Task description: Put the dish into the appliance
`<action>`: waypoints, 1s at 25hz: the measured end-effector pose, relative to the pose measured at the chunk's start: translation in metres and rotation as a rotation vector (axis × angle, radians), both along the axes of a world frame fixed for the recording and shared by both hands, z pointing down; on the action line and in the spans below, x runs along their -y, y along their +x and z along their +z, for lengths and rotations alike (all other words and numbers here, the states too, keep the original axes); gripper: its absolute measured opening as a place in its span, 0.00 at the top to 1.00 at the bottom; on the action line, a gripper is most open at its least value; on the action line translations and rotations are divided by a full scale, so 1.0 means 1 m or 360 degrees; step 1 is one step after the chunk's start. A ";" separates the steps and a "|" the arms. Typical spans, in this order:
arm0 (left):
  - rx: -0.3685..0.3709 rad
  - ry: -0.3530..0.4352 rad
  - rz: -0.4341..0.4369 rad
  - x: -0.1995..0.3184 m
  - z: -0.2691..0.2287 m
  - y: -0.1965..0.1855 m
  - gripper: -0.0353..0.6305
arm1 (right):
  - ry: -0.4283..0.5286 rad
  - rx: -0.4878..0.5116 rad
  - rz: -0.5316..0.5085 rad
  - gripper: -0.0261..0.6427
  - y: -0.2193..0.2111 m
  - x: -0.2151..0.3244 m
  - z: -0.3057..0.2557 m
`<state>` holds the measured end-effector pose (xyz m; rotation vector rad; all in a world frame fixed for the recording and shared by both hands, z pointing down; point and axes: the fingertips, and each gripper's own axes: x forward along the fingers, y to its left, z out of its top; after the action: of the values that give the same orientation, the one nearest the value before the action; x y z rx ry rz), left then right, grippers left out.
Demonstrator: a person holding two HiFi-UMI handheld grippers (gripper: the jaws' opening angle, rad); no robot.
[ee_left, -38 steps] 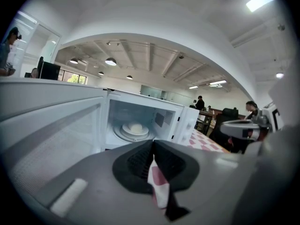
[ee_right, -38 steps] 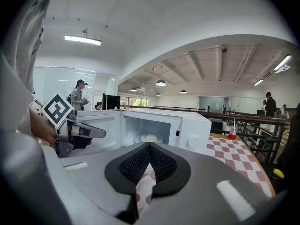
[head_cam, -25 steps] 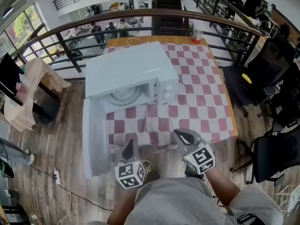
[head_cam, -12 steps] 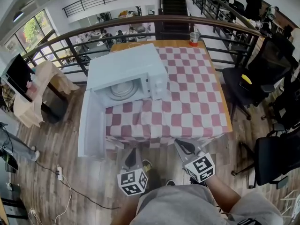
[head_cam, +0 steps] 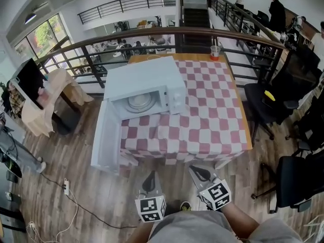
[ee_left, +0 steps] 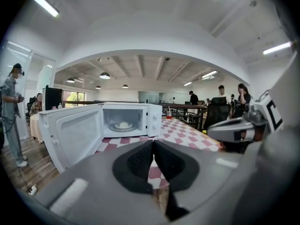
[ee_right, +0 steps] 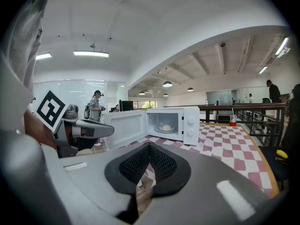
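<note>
Dish (head_cam: 140, 102): round and pale with a low raised middle, it lies flat inside the white microwave (head_cam: 144, 77), upper left of centre in the head view. The door (head_cam: 105, 135) hangs wide open at the left, past the edge of the red-and-white checked table (head_cam: 212, 120). A cup (head_cam: 215, 51) with a red base stands at the far edge, upper right. The only print is black-and-white square markers (head_cam: 216, 194) on the cubes (head_cam: 151, 208). At the bottom, the left gripper (head_cam: 150, 176) and right gripper (head_cam: 199, 172) each have jaws pressed together on nothing. A second ago both reached the table edge; now they hang over the wood floor (head_cam: 81, 186), well short of it.
</note>
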<state>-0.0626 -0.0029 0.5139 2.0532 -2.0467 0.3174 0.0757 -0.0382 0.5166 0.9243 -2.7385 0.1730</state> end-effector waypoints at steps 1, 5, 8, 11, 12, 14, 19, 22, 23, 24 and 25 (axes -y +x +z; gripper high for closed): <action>-0.0009 -0.0014 0.0007 -0.002 0.002 -0.001 0.93 | -0.0007 0.0006 0.0018 0.96 -0.001 -0.003 0.000; -0.0063 -0.0053 -0.0010 -0.012 0.004 -0.016 0.93 | -0.0072 0.0031 0.0051 0.96 -0.014 -0.011 0.001; -0.0090 -0.0044 -0.0030 -0.017 -0.002 -0.031 0.93 | -0.0070 0.0022 0.0035 0.96 -0.025 -0.017 -0.004; -0.0114 -0.0055 -0.0044 -0.019 0.000 -0.041 0.93 | -0.0081 0.0016 0.0040 0.96 -0.032 -0.018 -0.003; -0.0118 -0.0055 -0.0042 -0.018 0.001 -0.043 0.93 | -0.0090 0.0018 0.0045 0.96 -0.033 -0.018 -0.002; -0.0125 -0.0053 -0.0038 -0.018 0.000 -0.047 0.93 | -0.0095 0.0018 0.0052 0.96 -0.038 -0.018 -0.001; -0.0165 -0.0082 -0.0030 -0.020 0.002 -0.053 0.93 | -0.0089 0.0026 0.0066 0.96 -0.045 -0.022 -0.005; -0.0175 -0.0078 -0.0010 -0.019 0.001 -0.053 0.93 | -0.0080 0.0015 0.0073 0.96 -0.047 -0.022 -0.005; -0.0181 -0.0078 -0.0006 -0.018 0.001 -0.053 0.93 | -0.0077 0.0011 0.0071 0.96 -0.048 -0.022 -0.006; -0.0185 -0.0079 -0.0003 -0.018 0.001 -0.054 0.93 | -0.0075 0.0009 0.0068 0.96 -0.049 -0.022 -0.006; -0.0189 -0.0080 0.0000 -0.018 0.001 -0.054 0.93 | -0.0073 0.0007 0.0066 0.96 -0.050 -0.022 -0.007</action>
<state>-0.1170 0.0154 0.5148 1.9921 -1.9495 0.2384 0.0258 -0.0158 0.5101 0.9699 -2.7083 0.2449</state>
